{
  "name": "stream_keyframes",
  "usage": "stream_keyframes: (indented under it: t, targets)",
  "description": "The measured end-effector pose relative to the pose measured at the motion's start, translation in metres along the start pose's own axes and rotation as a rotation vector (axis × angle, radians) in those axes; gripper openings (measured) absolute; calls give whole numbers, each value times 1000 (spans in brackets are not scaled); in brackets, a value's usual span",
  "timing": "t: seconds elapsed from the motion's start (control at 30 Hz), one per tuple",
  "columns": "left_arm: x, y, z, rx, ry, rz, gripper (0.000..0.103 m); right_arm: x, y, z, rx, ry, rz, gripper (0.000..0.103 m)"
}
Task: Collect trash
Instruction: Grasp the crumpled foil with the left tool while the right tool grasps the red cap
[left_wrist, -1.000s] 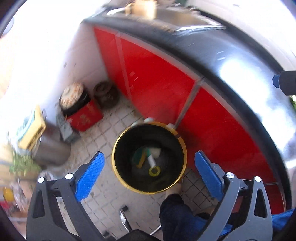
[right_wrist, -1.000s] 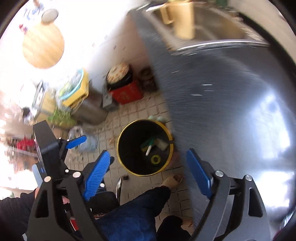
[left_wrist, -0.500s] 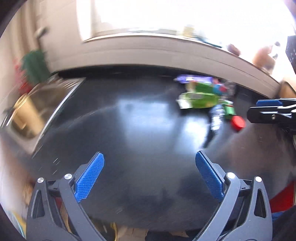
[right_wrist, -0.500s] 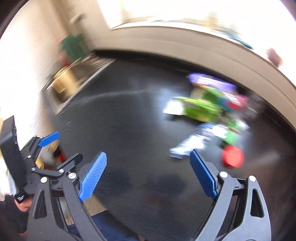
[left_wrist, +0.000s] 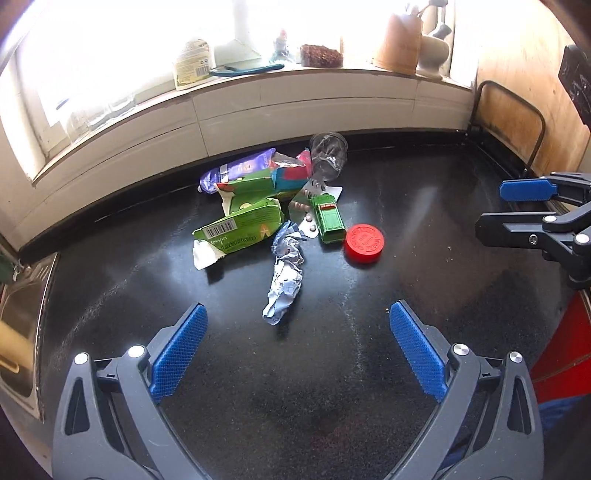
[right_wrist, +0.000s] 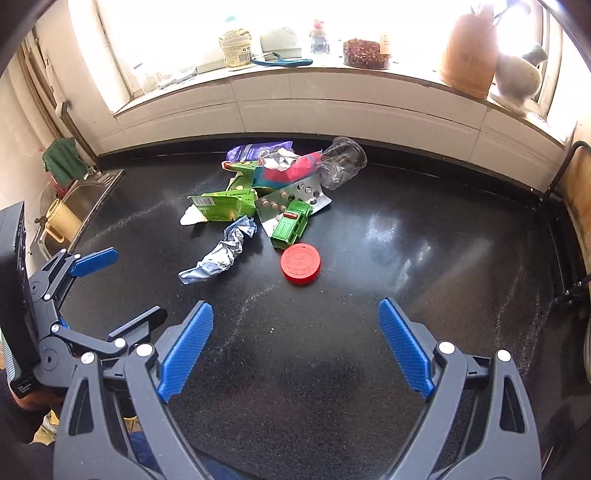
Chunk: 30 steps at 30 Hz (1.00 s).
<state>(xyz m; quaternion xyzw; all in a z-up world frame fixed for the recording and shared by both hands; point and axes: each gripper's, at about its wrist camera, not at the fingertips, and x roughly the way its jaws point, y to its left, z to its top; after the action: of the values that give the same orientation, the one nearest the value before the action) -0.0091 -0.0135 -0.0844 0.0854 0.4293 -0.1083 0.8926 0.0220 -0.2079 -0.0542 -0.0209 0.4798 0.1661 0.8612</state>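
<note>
A heap of trash lies on the black counter (left_wrist: 424, 221): a crumpled blue-white paper (left_wrist: 285, 273) (right_wrist: 221, 254), a green carton (left_wrist: 240, 230) (right_wrist: 221, 205), a purple wrapper (left_wrist: 240, 170), a clear plastic cup (left_wrist: 328, 155) (right_wrist: 341, 160), a pill blister (right_wrist: 295, 197), a green toy truck (left_wrist: 328, 219) (right_wrist: 290, 227) and a red lid (left_wrist: 364, 243) (right_wrist: 301, 264). My left gripper (left_wrist: 295, 347) is open and empty, just short of the crumpled paper. My right gripper (right_wrist: 295, 347) is open and empty, short of the red lid.
A steel sink (right_wrist: 79, 199) with a yellow mug (right_wrist: 62, 219) sits at the counter's left end. The window sill (right_wrist: 332, 74) at the back holds jars, a wooden pot (right_wrist: 469, 55) and scissors. A metal rack (left_wrist: 509, 122) stands at the right end.
Both grippers swung up from the yellow-rimmed bin on the floor to face the counter and the trash heap. Both stayed open and empty.
</note>
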Motion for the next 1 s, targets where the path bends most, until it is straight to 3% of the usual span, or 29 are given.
stream_keyframes:
  t: [0.33, 0.57, 0.77, 1.0]
  targets:
    - [50, 13, 3, -74, 61, 12, 96, 52, 4, 13, -83, 42, 18, 88]
    - [113, 26, 1, -102, 131, 33, 96, 118, 1, 17, -140, 78, 2, 88]
    - [142, 31, 9, -96, 161, 28, 95, 166, -8, 21, -153, 143, -14, 87]
    - [147, 27, 15, -70, 158, 5, 71, 178, -5, 23, -193, 153, -25, 64]
